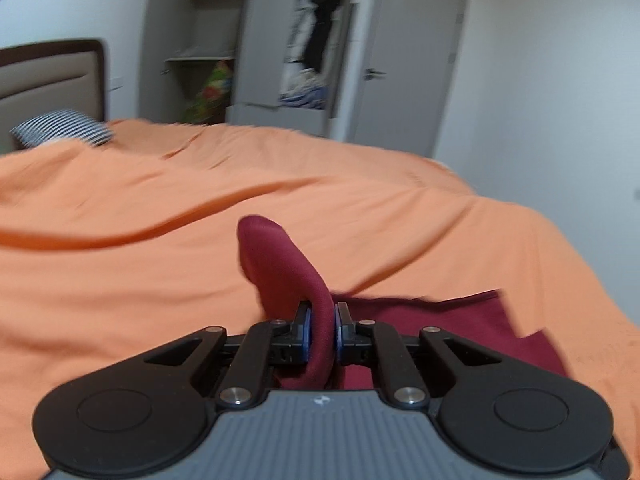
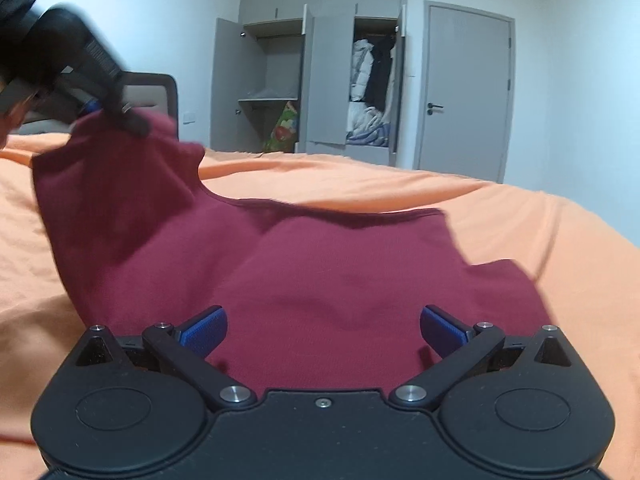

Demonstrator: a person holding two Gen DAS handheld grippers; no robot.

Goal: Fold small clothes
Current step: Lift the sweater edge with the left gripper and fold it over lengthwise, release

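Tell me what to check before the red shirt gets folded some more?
1. Left hand-held gripper has hold of the red shirt: ok, its pads are shut on a fold of cloth.
2. Right hand-held gripper is ready to grab: ok, its jaws are wide open just above the shirt.
3. The shirt lies flat: not ok, the left side is lifted and the middle is wrinkled.
4. The orange bedsheet gives room to fold: ok, bare sheet shows around the shirt.
5. Which part of the shirt the left gripper holds: cannot tell.
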